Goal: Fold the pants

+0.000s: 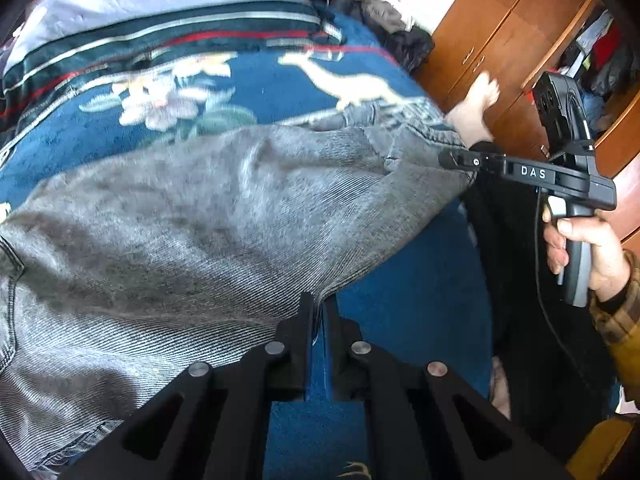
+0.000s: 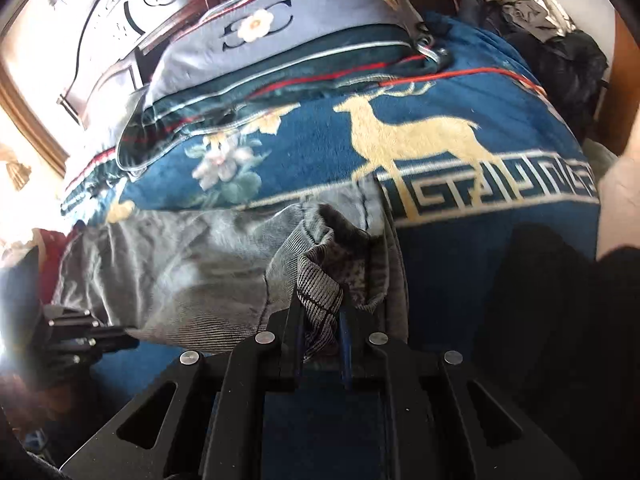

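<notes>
You're mid-fold w/ the grey jeans [image 1: 192, 216] lying across the blue deer blanket [image 2: 460, 248]: left gripper [image 1: 318, 304] is pinching shut on the near edge, right gripper [image 2: 320, 300] is clamping a bunched cuff, so next you're prob laying it flat.

free: bare blue blanket [image 2: 460, 248] right of the pants [image 1: 180, 216], toward the deer print | blocked: folded bedding [image 2: 288, 40] stacked at the headboard [image 2: 120, 12] side | blocked: clothes heap [image 2: 536, 12] at far corner | blocked: wardrobe [image 1: 500, 40] close along bed edge
</notes>
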`<state>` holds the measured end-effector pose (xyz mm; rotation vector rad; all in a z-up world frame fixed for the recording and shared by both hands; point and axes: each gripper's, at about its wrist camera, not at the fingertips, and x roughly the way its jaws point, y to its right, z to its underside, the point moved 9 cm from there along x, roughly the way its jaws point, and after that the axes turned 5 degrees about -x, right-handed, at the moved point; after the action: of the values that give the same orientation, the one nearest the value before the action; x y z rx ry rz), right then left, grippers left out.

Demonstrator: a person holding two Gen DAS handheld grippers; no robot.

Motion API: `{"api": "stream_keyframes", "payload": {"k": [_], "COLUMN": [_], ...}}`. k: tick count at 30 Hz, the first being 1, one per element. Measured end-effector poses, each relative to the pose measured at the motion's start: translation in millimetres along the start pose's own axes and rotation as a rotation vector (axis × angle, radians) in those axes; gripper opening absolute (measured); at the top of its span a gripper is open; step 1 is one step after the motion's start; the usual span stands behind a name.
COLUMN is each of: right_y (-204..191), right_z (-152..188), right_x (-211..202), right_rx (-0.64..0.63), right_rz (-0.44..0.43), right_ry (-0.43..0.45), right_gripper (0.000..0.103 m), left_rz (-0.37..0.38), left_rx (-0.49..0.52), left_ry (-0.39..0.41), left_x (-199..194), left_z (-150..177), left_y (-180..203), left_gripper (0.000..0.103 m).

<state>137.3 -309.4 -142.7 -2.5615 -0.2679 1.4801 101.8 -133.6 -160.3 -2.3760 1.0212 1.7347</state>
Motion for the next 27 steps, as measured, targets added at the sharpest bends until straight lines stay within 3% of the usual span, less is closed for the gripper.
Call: {"api": "stream_keyframes", "payload": {"k": [3,5,6,7,12,14,16,18,23,27], "right_y": [13,17,19,20,24,27,33,40,46,47], "right_z": [23,20,18,15,-20,-39,-48,-52,-49,-45], "right_x": [25,15,8,0,-21,-14,2,30,64,78], "right_rx": [0.045,0.081,0.086,0.089,0.113,0.129,0.131,0.17,0.173,0.147], "right_rz": [0.042,0.04,0.056,0.064,-0.028,-0.082,-0.104,-0.145,-0.131,-0.111], "right_ry": [-0.124,-0.099,-0.091,-0.081,-0.028,-0.026,-0.062,-0.13,-0.192,-0.217], "right_gripper": [0.026,0.041,0.057,0.062,0.062,0.061,0.048,0.043,0.039,0.014], "left_rz": [-0.047,-0.045,-0.033,-0.023,0.044,0.088,0.1,0.089,0.073,0.08], "left_rx": [0.013,0.005,-0.004,-0.01,0.004,0.021,0.067,0.107,0.153,0.168], "left_ry": [-0.062,-0.038,-0.025,-0.016,0.039,0.033,0.021,-0.007,-0.055,-0.105], "left_x": [16,9,3,-2,-33,-37,-37,-29,8,43], "left_z": [9,11,11,10,-2,-7,-10,-12,-27,-38], "left_y": [-4,-3,-2,-1,14,27,41,52,72,87], "left_gripper": [0.006,0.006,0.008,0.008,0.015,0.017,0.017,0.017,0.017,0.017]}}
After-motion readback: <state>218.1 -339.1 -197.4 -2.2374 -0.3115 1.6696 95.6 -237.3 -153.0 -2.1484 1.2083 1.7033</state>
